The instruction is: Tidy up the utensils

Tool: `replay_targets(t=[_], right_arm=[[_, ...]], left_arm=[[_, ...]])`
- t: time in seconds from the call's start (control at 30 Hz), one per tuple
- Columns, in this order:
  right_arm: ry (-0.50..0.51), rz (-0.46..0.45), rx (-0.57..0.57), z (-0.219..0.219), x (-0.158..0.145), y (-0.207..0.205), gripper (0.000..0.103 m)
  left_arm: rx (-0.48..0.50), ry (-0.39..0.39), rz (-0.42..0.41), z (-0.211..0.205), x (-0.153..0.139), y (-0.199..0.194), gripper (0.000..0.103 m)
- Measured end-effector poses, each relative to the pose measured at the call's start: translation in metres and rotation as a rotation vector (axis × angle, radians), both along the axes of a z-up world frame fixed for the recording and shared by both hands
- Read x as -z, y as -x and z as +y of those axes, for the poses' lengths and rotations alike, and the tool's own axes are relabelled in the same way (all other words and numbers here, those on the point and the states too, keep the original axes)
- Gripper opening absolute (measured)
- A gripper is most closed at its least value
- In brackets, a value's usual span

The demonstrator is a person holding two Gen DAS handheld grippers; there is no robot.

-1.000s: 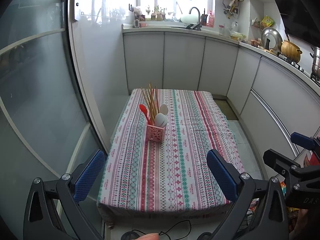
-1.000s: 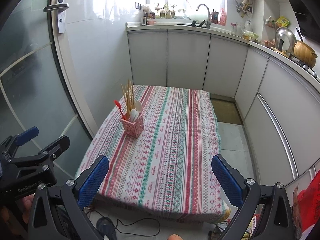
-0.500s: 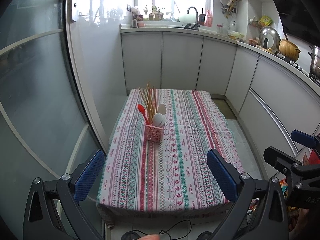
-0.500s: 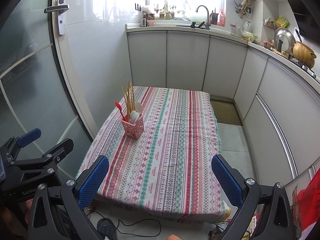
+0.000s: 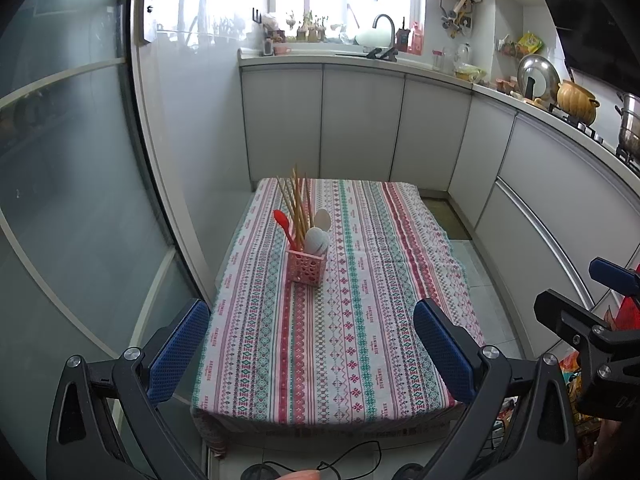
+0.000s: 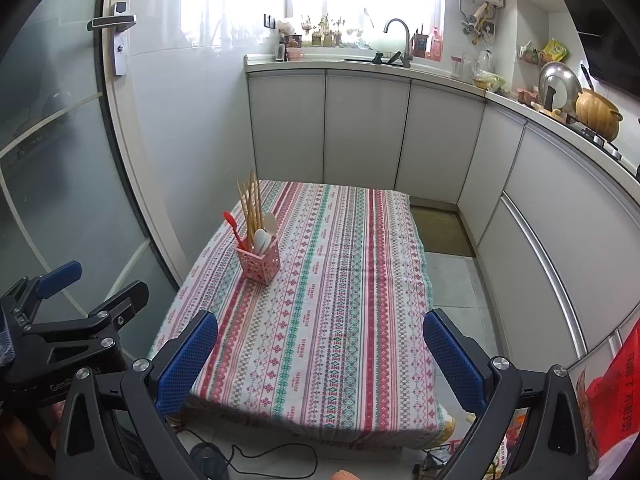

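Observation:
A pink perforated utensil holder [image 5: 306, 267] stands on the striped tablecloth [image 5: 360, 320], left of the table's middle; it also shows in the right wrist view [image 6: 259, 262]. It holds several wooden chopsticks [image 5: 296, 204], a red spoon [image 5: 282, 222] and white spoons [image 5: 318, 236]. My left gripper [image 5: 312, 352] is open and empty, back from the table's near edge. My right gripper [image 6: 320, 360] is open and empty, beside the left one, also short of the near edge.
A frosted glass door [image 5: 72, 200] runs along the left. White cabinets [image 5: 360, 128] with a sink and tap [image 5: 384, 28] stand behind the table, and a counter with pots [image 5: 576, 98] curves along the right. A cable [image 6: 256, 456] lies on the floor.
Both grippers have drawn slightly back and shifted a little; the holder sits a touch further away in view. Nothing on the table has moved.

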State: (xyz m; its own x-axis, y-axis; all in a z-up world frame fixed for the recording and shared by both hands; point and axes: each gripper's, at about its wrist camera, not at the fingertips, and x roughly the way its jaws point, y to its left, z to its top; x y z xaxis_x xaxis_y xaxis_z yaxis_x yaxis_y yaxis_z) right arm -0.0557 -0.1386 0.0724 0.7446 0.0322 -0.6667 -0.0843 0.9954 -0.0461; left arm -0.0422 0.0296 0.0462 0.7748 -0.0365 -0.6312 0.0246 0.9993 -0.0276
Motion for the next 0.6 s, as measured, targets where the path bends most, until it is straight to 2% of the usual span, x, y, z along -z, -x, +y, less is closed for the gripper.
replay_targets(t=[0.6], right_arm=[[-0.005,0.001,-0.005,-0.0014,-0.0001,-0.0006,0.103]], left_arm=[[0.016,-0.021,-0.019,-0.0071,-0.0022,0.0037,0.103]])
